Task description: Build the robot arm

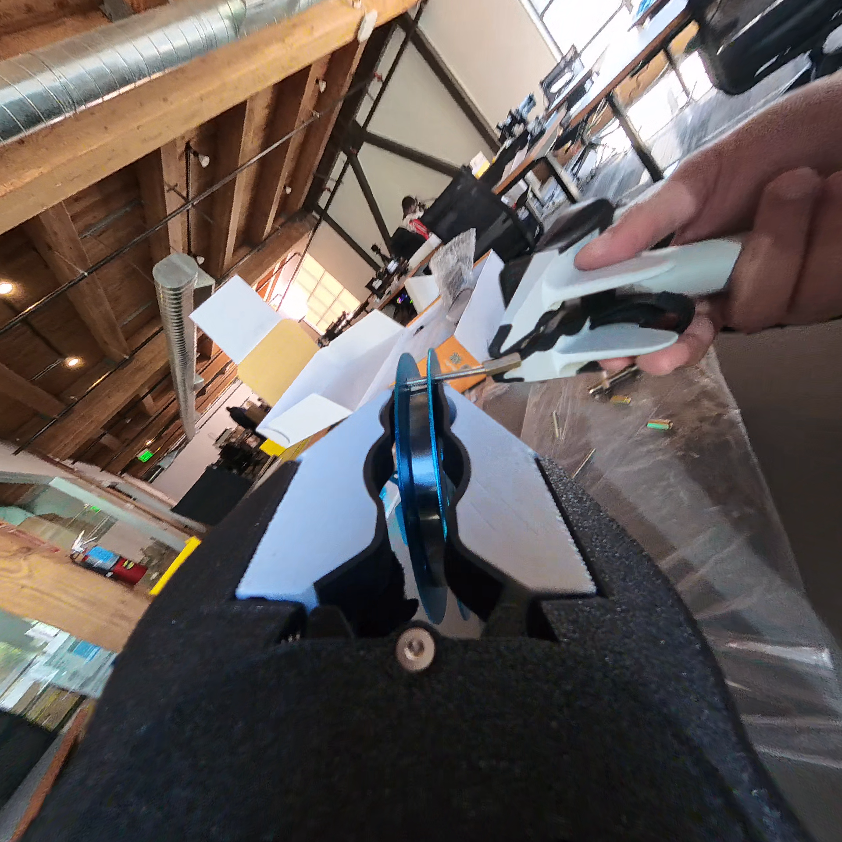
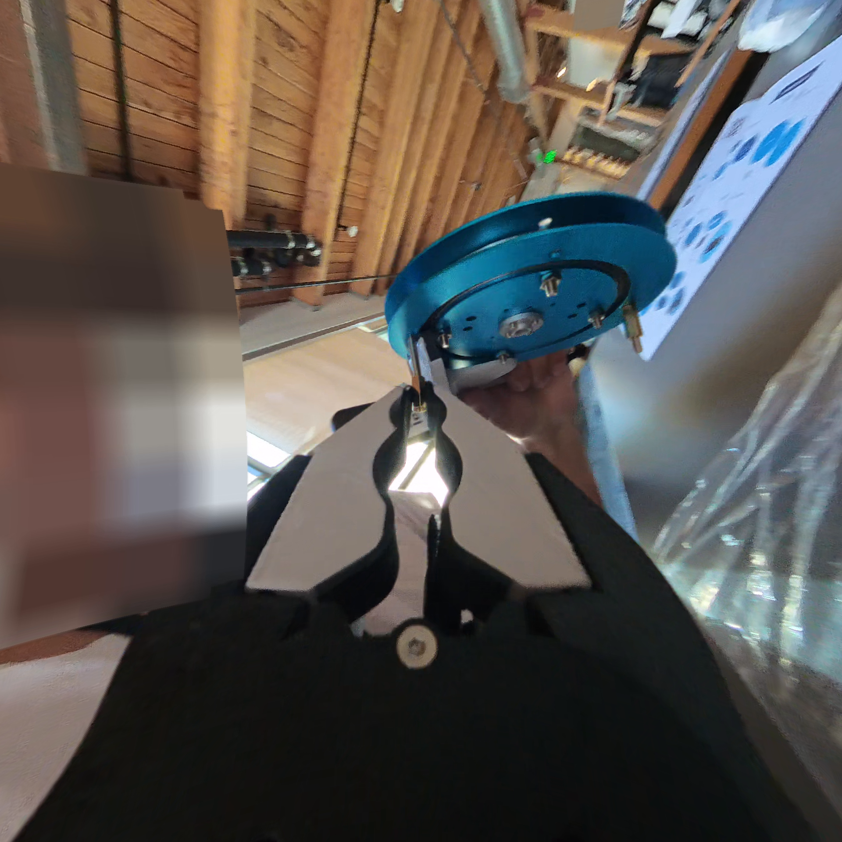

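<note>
My left gripper (image 1: 419,405) is shut on a blue disc assembly (image 1: 405,455), two round blue plates stacked with a gap, held edge-on between the fingers. In the right wrist view the assembly (image 2: 533,273) shows its face with a central hub, several screws and brass standoffs, with a left gripper finger (image 2: 474,371) on its lower edge. My right gripper (image 2: 421,401) is shut on a brass standoff (image 2: 423,403) at the disc's rim. In the left wrist view the right gripper (image 1: 499,367) holds that standoff (image 1: 501,364), whose thin threaded rod passes through both plates.
Loose brass standoffs (image 1: 658,424) lie on a table covered in clear plastic sheet (image 2: 752,546). A white printed sheet with blue disc pictures (image 2: 747,182) lies to the right. White cardboard boxes (image 1: 346,360) stand beyond the disc. A hand (image 1: 752,237) grips the right gripper.
</note>
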